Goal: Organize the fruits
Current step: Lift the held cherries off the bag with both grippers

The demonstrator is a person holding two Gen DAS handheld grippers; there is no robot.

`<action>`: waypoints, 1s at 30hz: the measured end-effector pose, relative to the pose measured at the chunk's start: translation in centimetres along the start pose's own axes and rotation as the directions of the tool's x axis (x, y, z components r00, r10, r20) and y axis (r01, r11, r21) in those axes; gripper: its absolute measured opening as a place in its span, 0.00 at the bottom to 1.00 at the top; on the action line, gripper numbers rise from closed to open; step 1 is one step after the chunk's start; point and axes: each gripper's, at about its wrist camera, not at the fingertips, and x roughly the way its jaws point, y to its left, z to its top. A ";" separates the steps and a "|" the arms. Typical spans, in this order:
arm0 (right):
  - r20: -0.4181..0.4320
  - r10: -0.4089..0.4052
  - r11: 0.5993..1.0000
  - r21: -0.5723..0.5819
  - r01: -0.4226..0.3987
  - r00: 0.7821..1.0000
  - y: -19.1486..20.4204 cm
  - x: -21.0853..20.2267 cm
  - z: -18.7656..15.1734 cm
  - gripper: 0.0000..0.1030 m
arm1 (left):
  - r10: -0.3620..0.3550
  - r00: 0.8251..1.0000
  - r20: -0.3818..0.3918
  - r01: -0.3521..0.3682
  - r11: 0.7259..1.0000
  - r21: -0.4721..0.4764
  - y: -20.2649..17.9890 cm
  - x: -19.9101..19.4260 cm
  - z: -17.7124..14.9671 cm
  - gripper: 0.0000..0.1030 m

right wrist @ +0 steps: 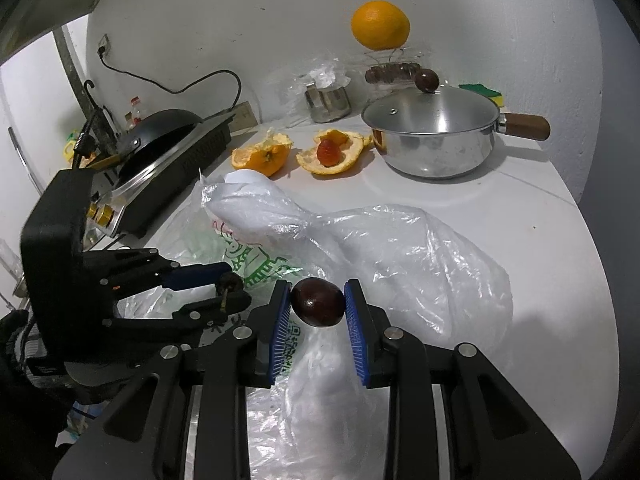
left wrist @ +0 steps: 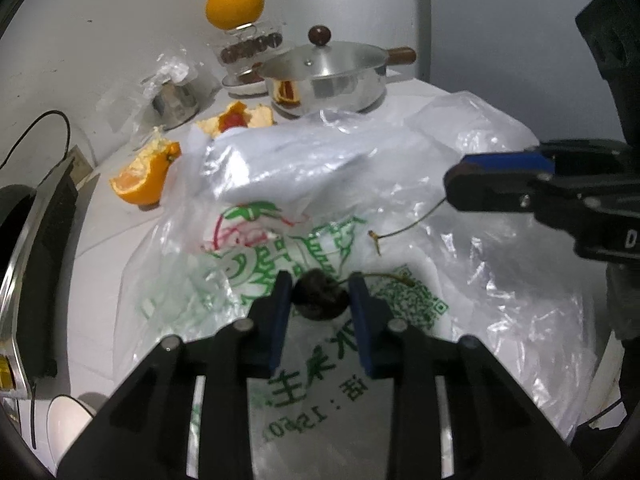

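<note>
Risk here comes mostly from how small and round the fruits are. The left tongs are closed on a dark cherry in the lower middle of the left wrist view, just above the printed plastic bag; its green stem sticks out to the right past the blue pad. The right tongs are closed too, on a second dark cherry, which sits between the pads at their very tips, in the middle of the right wrist view. In the left view a thin stem hangs from these right tongs, at the right edge of the frame.

I think a cherry held only at the tips can roll out if the hand tilts, and then it drops on the crinkled bag and maybe rolls off the white surface. Too hard a squeeze could bruise or split the soft skin. The two tongs are near each other, so they could bump when one moves.

At the upper middle of the frame, the whole orange balances on a glass stand behind the steel pot; a careless sweep could knock it down. The loose bag may also catch on a finger and drag.
</note>
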 end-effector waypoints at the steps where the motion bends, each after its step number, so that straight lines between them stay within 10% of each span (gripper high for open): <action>1: 0.000 -0.001 1.000 -0.002 0.001 1.000 0.1 0.0 0.0 0.29 | -0.002 1.000 0.000 0.002 1.000 -0.004 0.1 -0.2 0.0 0.29; 30: -0.013 -0.025 1.000 0.014 0.025 1.000 -0.5 0.2 -0.8 0.29 | -0.034 0.999 -0.035 0.033 0.999 -0.030 -0.5 -3.3 -3.4 0.30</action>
